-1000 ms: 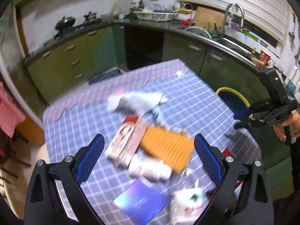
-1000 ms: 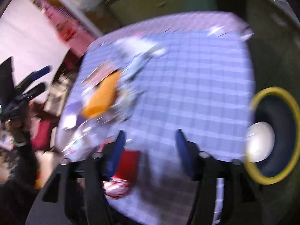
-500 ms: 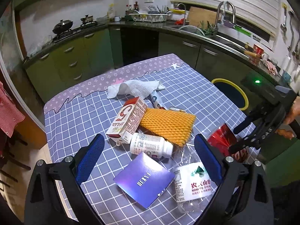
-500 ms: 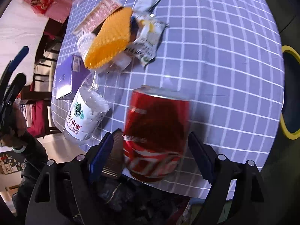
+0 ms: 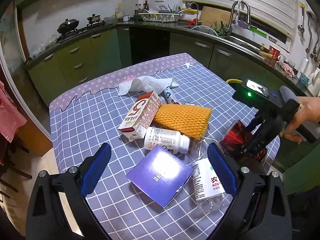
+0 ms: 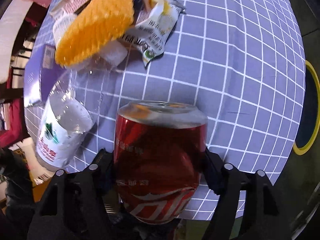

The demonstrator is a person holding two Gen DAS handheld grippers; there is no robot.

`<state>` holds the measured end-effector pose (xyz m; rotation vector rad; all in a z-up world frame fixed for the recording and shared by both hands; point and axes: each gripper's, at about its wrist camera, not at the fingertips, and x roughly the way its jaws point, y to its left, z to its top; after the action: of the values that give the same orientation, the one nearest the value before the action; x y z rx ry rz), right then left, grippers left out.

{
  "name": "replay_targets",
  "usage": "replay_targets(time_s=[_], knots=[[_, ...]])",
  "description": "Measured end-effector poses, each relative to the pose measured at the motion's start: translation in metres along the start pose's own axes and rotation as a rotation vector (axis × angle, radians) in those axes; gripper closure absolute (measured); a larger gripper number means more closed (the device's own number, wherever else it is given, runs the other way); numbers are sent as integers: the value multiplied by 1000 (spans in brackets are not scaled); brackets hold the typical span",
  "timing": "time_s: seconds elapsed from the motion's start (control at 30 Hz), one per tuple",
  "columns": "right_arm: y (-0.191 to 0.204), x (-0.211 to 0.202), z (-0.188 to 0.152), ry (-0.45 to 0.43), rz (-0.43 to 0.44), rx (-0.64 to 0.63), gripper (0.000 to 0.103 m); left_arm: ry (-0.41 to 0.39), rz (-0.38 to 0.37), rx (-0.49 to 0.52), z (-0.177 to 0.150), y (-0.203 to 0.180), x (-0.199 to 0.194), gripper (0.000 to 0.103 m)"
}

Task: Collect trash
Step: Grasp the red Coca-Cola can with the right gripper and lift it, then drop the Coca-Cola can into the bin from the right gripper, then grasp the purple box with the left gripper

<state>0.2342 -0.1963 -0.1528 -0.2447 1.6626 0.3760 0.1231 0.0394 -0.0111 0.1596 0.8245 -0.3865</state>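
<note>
Here right gripper (image 6: 160, 166) jaws are closing around dented red can (image 6: 160, 156); left gripper (image 5: 158, 170) jaws gape.

We read "NON" in red under a large Chinese character on the label of the clear plastic bottle (image 5: 208, 182), lying just inside the left tongs' right finger. A big red "5" with Chinese print marks the white carton (image 5: 140, 118) beyond those tongs. The letters "DAS" stand on the right tongs' frame (image 5: 258, 146). Between the right tongs' fingers, the red can (image 6: 160, 160) carries white Chinese script and a ribbon logo, too blurred to read.
</note>
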Motion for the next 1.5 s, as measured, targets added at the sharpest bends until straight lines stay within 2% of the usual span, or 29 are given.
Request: replay_targets(time_s=[0.1, 0.27, 0.43, 0.53, 0.57, 0.63, 0.7, 0.87, 1.07, 1.13, 1.27, 1.4, 1.5], knots=[[5, 0, 2, -25, -31, -16, 34, 9, 4, -12, -3, 5, 2, 11], [-21, -16, -9, -86, 1, 7, 34, 27, 15, -28, -6, 8, 5, 11], [-61, -64, -25, -251, 55, 77, 34, 57, 16, -50, -6, 7, 8, 10], [-115, -106, -40, -396, 36, 176, 34, 100, 48, -100, -5, 10, 14, 8], [-144, -121, -46, -458, 9, 236, 34, 118, 47, -123, -3, 13, 16, 8], [-190, -138, -47, -513, -35, 313, 34, 149, 3, -192, 0, 21, 21, 8], [-241, -137, -52, -552, -98, 410, 34, 152, -27, -240, 2, 25, 22, 8], [-329, -90, -40, -518, -155, 528, 34, 190, -15, -225, 8, 7, 25, 8], [-378, -26, -14, -418, -125, 566, 33, 278, 2, -245, 7, -8, 38, 8], [-385, -15, -9, -393, -115, 575, 29, 303, 9, -245, 6, -11, 43, 8], [-386, -24, -12, -441, -111, 577, 25, 363, 37, -276, 5, -13, 55, 8], [-384, -41, -23, -483, -81, 554, 23, 433, 49, -363, 3, -8, 69, 8], [-377, -39, -36, -493, -52, 525, 23, 463, 107, -435, 2, -4, 75, 8]])
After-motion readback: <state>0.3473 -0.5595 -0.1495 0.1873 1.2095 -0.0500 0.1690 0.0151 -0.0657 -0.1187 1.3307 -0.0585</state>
